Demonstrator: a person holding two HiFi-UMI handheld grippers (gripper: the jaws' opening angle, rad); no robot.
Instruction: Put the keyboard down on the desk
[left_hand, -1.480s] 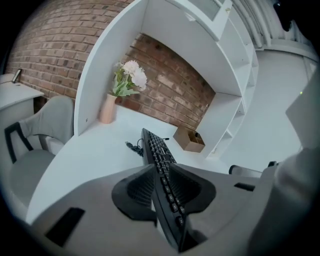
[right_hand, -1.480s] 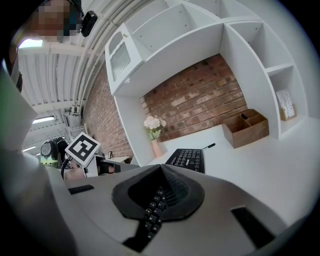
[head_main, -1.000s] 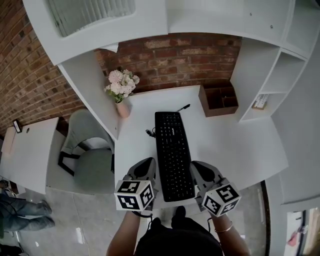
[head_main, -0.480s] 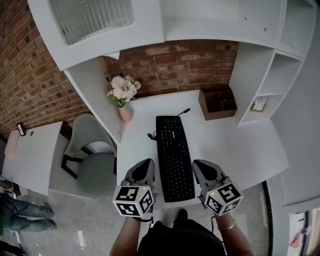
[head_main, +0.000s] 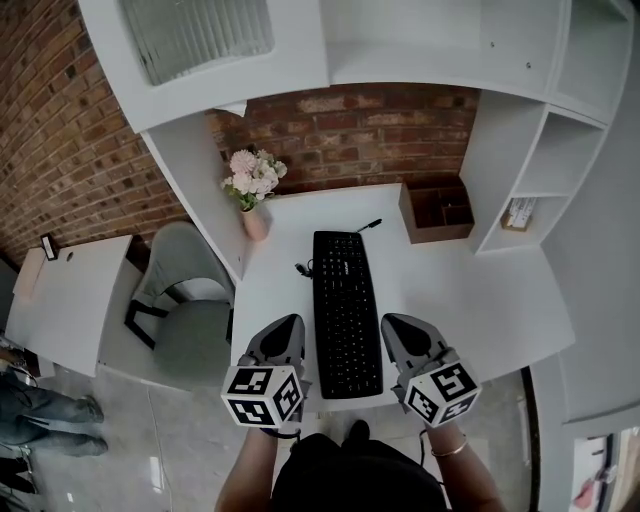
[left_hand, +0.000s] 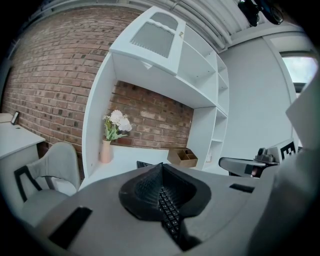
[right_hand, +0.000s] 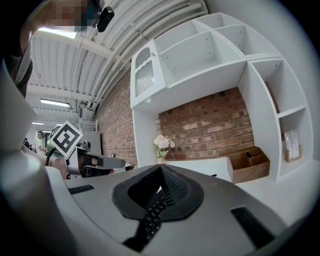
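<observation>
The black keyboard (head_main: 346, 310) lies lengthwise on the white desk (head_main: 470, 290), its near end close to the front edge. My left gripper (head_main: 287, 326) hovers just left of that end and my right gripper (head_main: 393, 322) just right of it. Neither touches the keyboard. In the left gripper view the jaws of the left gripper (left_hand: 161, 168) meet at the tip, and keyboard keys (left_hand: 168, 212) show below through the slit. The right gripper (right_hand: 161, 169) is shut the same way, with keys (right_hand: 151, 216) seen beneath it. Nothing is held.
A pink vase of flowers (head_main: 250, 190) stands at the desk's back left, and a brown wooden organiser (head_main: 438, 210) at the back right. White shelves (head_main: 530, 170) rise on the right. A grey chair (head_main: 185, 325) sits left of the desk. The keyboard's cable (head_main: 300, 269) trails at its far end.
The head view has shifted slightly. The keyboard stays flat on the desk and both grippers keep their places beside its near end.
</observation>
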